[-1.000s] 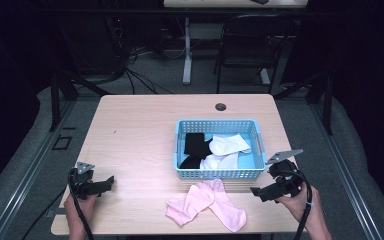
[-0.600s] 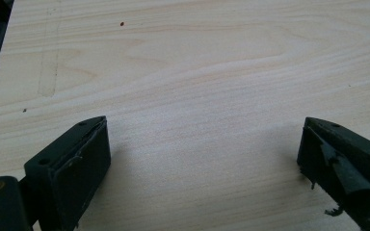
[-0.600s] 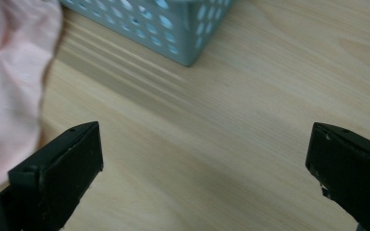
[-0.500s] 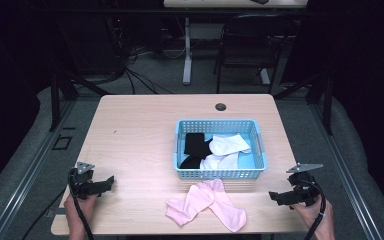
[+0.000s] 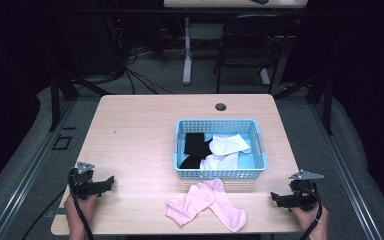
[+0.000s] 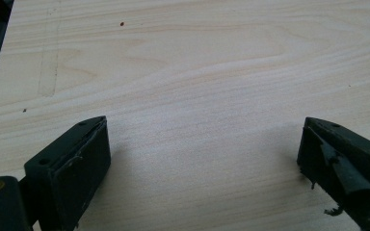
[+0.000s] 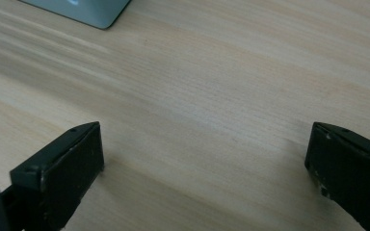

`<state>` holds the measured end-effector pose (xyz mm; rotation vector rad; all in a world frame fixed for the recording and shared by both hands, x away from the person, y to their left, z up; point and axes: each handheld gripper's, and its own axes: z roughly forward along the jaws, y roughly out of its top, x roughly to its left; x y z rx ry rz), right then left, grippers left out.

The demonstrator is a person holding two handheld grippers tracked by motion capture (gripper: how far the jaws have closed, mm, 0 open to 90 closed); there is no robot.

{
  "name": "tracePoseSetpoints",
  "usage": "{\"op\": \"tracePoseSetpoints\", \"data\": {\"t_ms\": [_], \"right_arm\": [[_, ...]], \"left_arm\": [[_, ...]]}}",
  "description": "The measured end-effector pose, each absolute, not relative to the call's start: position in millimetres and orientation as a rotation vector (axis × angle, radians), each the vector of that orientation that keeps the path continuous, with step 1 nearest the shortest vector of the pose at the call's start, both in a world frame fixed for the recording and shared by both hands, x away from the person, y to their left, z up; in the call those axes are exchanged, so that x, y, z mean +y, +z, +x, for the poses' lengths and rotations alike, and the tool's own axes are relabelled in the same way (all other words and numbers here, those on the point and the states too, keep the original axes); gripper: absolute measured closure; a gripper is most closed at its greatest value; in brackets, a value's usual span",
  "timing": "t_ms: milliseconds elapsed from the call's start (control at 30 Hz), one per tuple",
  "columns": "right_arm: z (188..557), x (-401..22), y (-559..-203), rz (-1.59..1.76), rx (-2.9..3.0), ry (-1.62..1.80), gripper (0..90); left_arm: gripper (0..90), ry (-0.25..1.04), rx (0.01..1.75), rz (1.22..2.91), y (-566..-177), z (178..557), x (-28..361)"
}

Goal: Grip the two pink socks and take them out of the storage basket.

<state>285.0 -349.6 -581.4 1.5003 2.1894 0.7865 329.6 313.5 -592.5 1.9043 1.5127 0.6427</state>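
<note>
Two pink socks (image 5: 206, 203) lie overlapped on the wooden table (image 5: 140, 135), just in front of a blue plastic basket (image 5: 221, 172). Inside the basket are a black sock (image 5: 195, 145) and white socks (image 5: 228, 145). My left gripper (image 5: 109, 181) rests low at the table's front left corner, open, with bare wood between its jaws (image 6: 202, 159). My right gripper (image 5: 275, 198) sits at the front right corner, to the right of the pink socks, open over bare wood (image 7: 204, 159). A corner of the basket (image 7: 84, 12) shows at the top left of the right gripper view.
A round cable hole (image 5: 220, 106) sits near the table's far edge. Beyond the table stand a chair (image 5: 245, 45), a desk leg (image 5: 186, 50) and cables on the floor. Dark frame posts flank the table.
My right gripper has dropped from beside the basket's right front corner down to the table's front right corner. The left gripper has stayed put.
</note>
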Motion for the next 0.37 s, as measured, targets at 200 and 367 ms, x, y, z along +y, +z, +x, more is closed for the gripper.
{"op": "tracePoseSetpoints", "data": {"t_ms": [200,367], "right_arm": [[281.1,-351.6,-587.3,1.461,2.131,0.86,0.0],[281.2,-352.7,-588.1,1.452,2.131,0.873,0.0]], "left_arm": [[4.6,0.644,1.512,1.904,-592.5,329.5,313.3],[4.7,0.648,1.514,1.902,-592.6,329.3,312.9]]}}
